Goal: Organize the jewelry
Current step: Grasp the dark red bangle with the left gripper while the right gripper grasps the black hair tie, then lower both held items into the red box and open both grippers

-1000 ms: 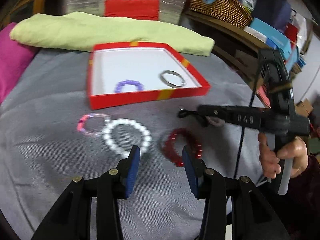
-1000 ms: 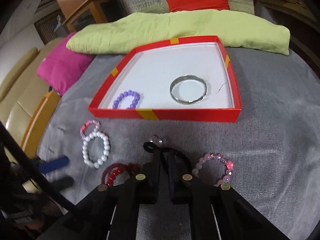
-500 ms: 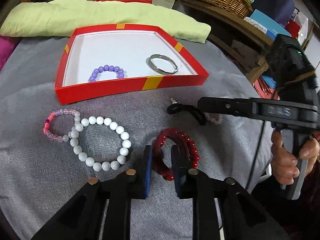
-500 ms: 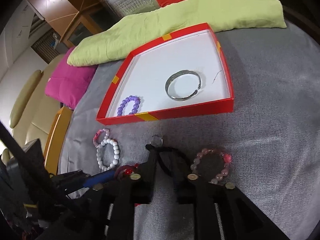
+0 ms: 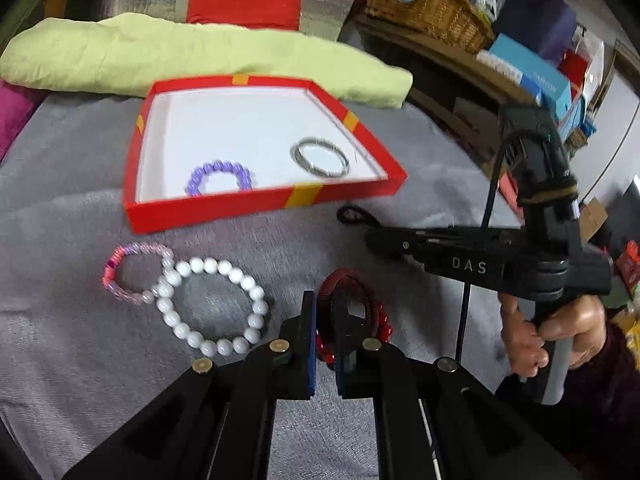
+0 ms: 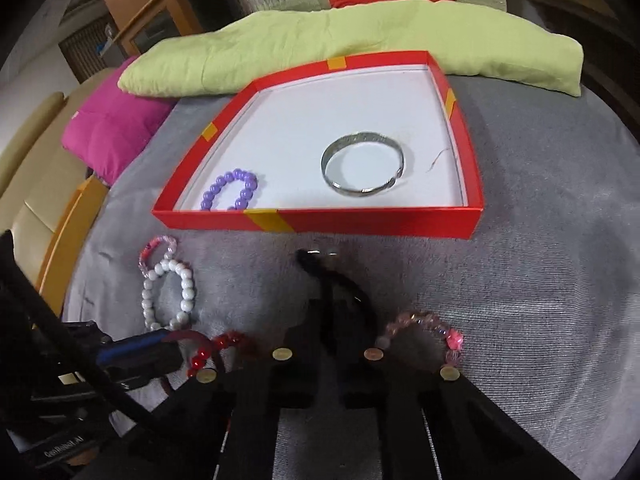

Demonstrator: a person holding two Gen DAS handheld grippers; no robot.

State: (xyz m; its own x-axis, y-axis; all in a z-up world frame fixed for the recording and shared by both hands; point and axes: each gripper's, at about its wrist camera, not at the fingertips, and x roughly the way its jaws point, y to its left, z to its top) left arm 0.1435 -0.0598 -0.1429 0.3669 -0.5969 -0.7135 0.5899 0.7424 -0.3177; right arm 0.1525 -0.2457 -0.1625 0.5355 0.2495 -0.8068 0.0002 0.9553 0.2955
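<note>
L gripper (image 5: 325, 322) clamped on red bracelet (image 5: 362, 312), R gripper (image 6: 325, 320) on black cord (image 6: 320, 270) just ahead; both light, floppy, pinch strand

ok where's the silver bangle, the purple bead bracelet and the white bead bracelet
silver bangle (image 6: 362, 191): right wrist view, near edge of the metal band
purple bead bracelet (image 6: 245, 196): right wrist view, a bead on its right side
white bead bracelet (image 5: 182, 330): left wrist view, a bead on its lower left
</note>
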